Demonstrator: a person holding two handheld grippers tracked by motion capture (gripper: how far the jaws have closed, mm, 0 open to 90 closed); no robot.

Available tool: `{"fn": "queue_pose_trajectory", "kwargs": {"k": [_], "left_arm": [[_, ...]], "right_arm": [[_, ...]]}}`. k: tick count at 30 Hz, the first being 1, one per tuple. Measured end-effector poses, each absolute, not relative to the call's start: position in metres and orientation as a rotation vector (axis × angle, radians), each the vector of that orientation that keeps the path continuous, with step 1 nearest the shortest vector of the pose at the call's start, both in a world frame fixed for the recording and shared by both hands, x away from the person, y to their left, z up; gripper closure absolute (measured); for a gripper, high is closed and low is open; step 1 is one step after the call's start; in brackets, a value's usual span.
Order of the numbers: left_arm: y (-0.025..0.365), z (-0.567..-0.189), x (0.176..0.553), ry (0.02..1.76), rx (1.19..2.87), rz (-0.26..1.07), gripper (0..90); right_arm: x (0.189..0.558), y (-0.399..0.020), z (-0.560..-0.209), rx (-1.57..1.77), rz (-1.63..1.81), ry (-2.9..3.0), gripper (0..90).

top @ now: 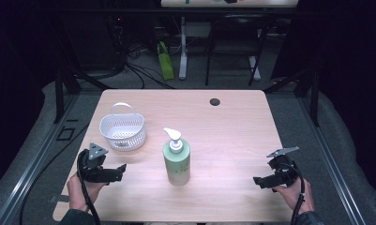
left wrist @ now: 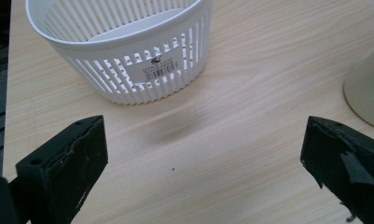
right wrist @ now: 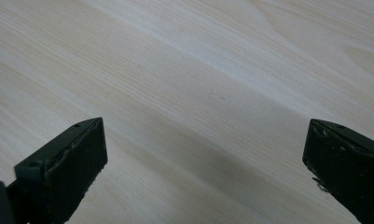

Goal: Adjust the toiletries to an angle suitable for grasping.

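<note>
Evidently still at the approach stage: left gripper (top: 121, 168) near the left edge of the table (top: 232, 131), jaws spread wide and empty, aimed between the white basket (left wrist: 128, 56) and the soap bottle (top: 176, 161). Right gripper (top: 257, 182) low at the near right, jaws likewise wide apart over bare wood, holding nothing. Bottle upright in the near middle, pump head on top; basket just left and farther back, empty, handle raised. Next move probably a reach inward to close on the bottle body, squarely, without tipping it. Nothing between grippers and bottle; basket close enough to clip.
</note>
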State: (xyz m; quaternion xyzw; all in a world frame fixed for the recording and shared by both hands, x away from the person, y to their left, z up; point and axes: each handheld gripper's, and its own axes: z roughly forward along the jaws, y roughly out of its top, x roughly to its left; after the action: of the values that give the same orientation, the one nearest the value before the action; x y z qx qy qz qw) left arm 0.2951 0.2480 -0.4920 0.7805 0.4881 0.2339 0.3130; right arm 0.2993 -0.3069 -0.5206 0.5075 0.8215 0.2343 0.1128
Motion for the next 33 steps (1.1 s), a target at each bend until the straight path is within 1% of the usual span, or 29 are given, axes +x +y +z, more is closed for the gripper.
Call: {"fn": "queue_pose_trajectory", "kwargs": {"k": [4, 17, 33], "left_arm": [[0.245, -0.491, 0.295, 1.27, 2.067, 0.607, 0.9], [0.219, -0.49, 0.293, 1.147, 2.13, 0.584, 0.0], [0.189, -0.482, 0.281, 1.011, 2.12, 0.531, 0.0]], "right_arm": [[0.299, -0.308, -0.521, 1.491, 0.689, 2.409, 0.0], [0.302, -0.312, -0.525, 1.513, 0.684, 2.407, 0.0], [0.306, -0.302, -0.524, 1.459, 0.695, 2.439, 0.0]]}}
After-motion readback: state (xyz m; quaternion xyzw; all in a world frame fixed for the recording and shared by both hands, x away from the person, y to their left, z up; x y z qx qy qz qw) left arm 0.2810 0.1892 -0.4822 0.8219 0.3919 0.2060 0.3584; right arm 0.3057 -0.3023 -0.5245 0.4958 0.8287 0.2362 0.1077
